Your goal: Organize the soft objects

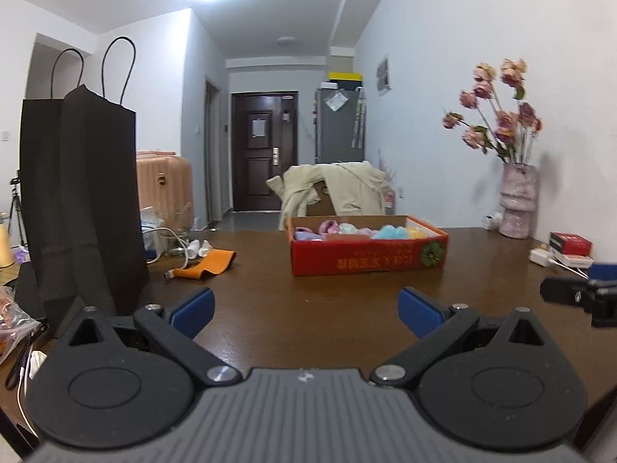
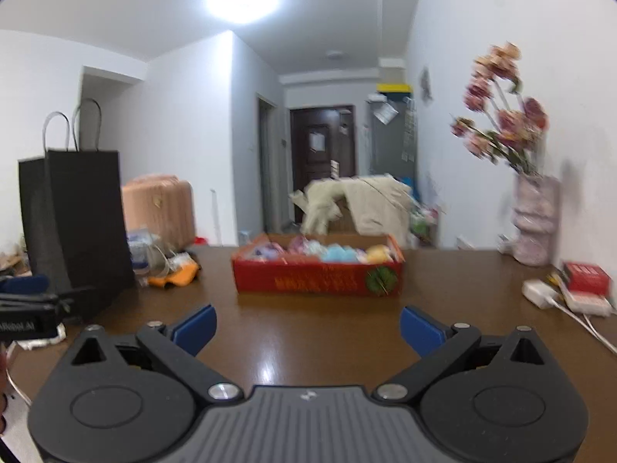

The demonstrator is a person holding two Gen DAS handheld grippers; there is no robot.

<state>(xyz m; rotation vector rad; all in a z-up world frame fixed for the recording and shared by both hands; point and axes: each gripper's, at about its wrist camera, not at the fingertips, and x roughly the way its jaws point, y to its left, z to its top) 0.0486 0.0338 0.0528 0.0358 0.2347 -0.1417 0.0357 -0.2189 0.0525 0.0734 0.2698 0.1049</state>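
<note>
The right gripper [image 2: 307, 328], jaws spread wide and holding nothing, hovers over the brown table [image 2: 308, 332], facing a red cardboard box [image 2: 318, 279] of pastel soft objects [image 2: 339, 253], with a black paper bag [image 2: 77, 216] standing at left.

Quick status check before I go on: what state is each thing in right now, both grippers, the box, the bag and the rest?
left gripper: open, empty, above the table
right gripper: open, empty
red box: open-topped, soft toys inside
soft toys: lying in the box
black paper bag: upright, handles up
flower vase: upright by the wall
orange cloth: lying crumpled on the table
</note>
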